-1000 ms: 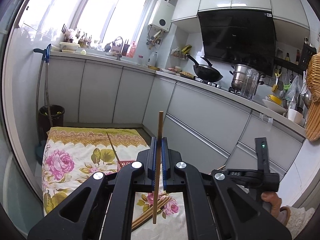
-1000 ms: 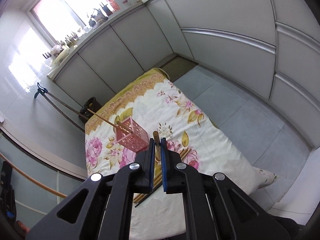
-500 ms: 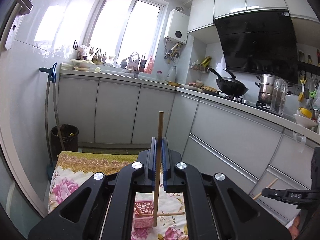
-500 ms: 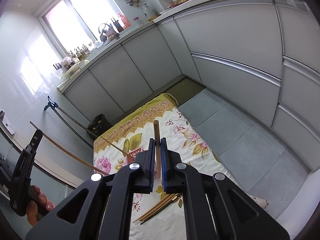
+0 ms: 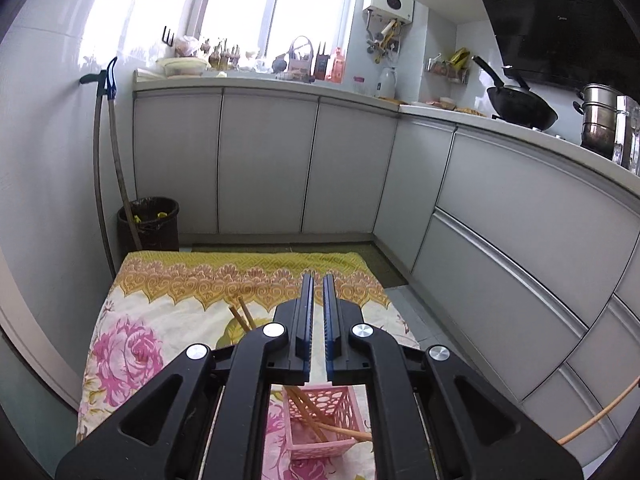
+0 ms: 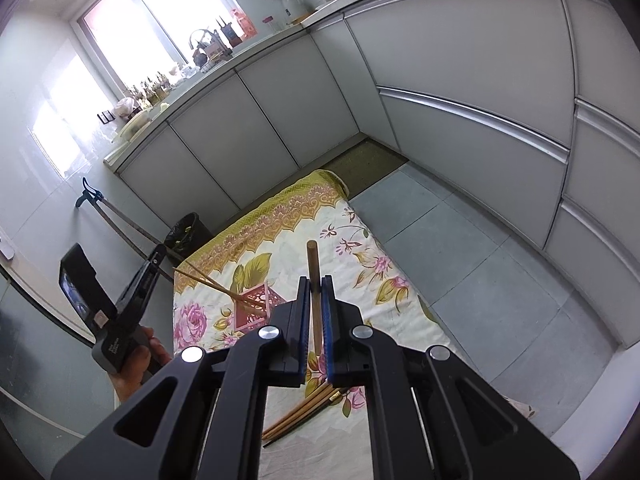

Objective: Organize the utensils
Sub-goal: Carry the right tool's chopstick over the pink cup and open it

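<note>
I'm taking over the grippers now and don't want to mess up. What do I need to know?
Left gripper: shut, nothing between its jaws, just above the basket.
Right gripper: shut on one chopstick.
Basket: on the cloth, with at least two sticks leaning inside.
Done: those sticks are in.
Left: put the chopstick in the basket, then the pile lying on the cloth.

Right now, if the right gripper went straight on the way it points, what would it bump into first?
Probably the floral cloth on the floor, just right of the pink basket. The right gripper points down at it, and the chopstick it holds sticks out ahead, so its tip would likely touch first.
</note>
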{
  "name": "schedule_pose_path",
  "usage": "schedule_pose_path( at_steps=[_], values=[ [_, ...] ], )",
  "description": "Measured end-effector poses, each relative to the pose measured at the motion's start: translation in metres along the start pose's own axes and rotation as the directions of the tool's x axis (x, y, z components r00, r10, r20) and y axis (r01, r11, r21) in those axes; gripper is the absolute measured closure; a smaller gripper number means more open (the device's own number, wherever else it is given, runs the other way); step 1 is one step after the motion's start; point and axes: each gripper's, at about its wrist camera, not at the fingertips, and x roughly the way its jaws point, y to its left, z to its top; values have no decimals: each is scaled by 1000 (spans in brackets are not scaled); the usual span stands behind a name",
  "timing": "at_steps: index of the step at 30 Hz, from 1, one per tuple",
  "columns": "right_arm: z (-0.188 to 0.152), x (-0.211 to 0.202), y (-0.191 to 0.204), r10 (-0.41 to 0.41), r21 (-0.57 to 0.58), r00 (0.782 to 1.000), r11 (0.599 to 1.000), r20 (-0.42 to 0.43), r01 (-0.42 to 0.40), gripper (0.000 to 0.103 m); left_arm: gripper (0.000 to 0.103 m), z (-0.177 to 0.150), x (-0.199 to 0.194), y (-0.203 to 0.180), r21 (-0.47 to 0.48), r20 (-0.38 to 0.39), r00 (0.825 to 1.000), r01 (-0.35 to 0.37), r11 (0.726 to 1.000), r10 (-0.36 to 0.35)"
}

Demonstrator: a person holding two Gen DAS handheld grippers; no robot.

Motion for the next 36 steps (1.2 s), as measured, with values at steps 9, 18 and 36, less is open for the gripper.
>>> schedule_pose_path(
  at_steps=[9, 18, 36],
  values=[
    [20, -10, 12, 24, 11, 999, 1000, 46, -24, 97, 98, 6, -74, 25, -86, 128, 990, 74, 994, -62],
    [73, -17, 80, 80, -41, 985, 996, 152, -75, 97, 98, -17, -138, 50, -117, 149, 988, 52, 992, -34],
    [9, 150, 155, -75, -222, 997, 972, 32, 81, 97, 98, -38, -137, 111, -220, 102, 995, 17, 975, 6]
  ],
)
